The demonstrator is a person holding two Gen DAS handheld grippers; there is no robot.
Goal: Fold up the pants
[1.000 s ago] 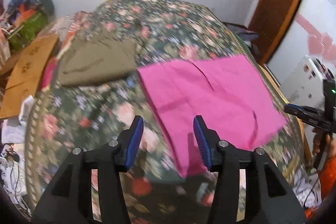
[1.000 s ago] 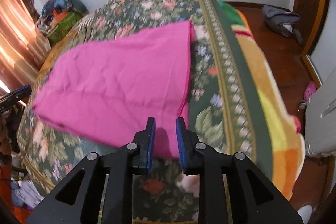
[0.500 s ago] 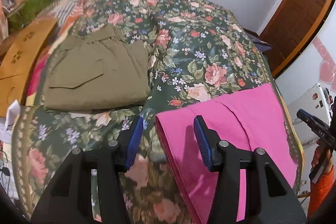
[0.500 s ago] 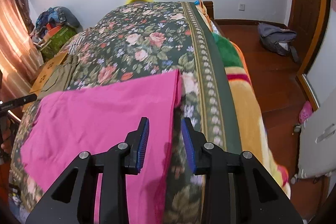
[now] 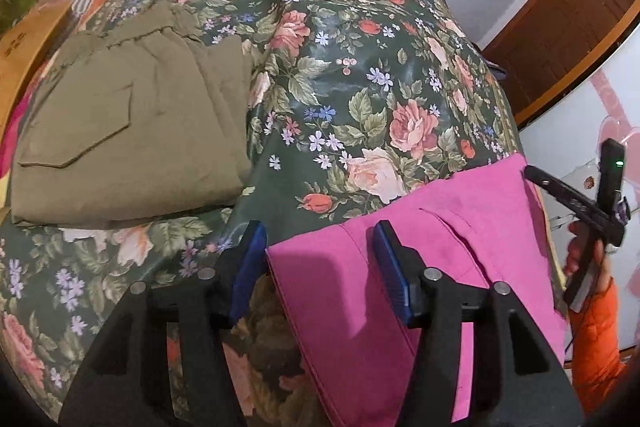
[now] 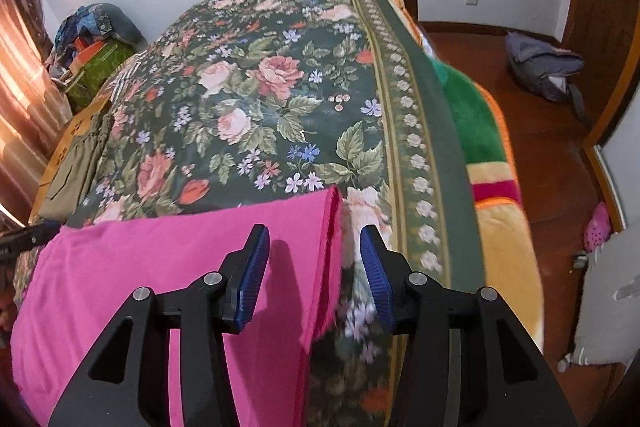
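Observation:
Folded pink pants [image 5: 460, 247] lie flat on the floral bedspread [image 5: 340, 87] at the near edge of the bed. My left gripper [image 5: 320, 267] is open and empty, hovering over the pants' far left corner. In the right wrist view the pink pants [image 6: 160, 259] fill the lower left, and my right gripper [image 6: 314, 275] is open and empty over their far right corner. The right gripper also shows in the left wrist view [image 5: 576, 203], held by a hand in an orange sleeve.
Folded olive pants [image 5: 128, 131] lie on the bed's left side. A cardboard box [image 5: 28, 43] and clutter stand beyond the left edge. A grey bag [image 6: 544, 67] lies on the wooden floor to the right. A striped blanket [image 6: 480, 131] hangs on the bed's right side.
Both grippers have drawn back towards the near edge of the bed, so the pink pants sit lower in view. The right gripper has opened from nearly shut.

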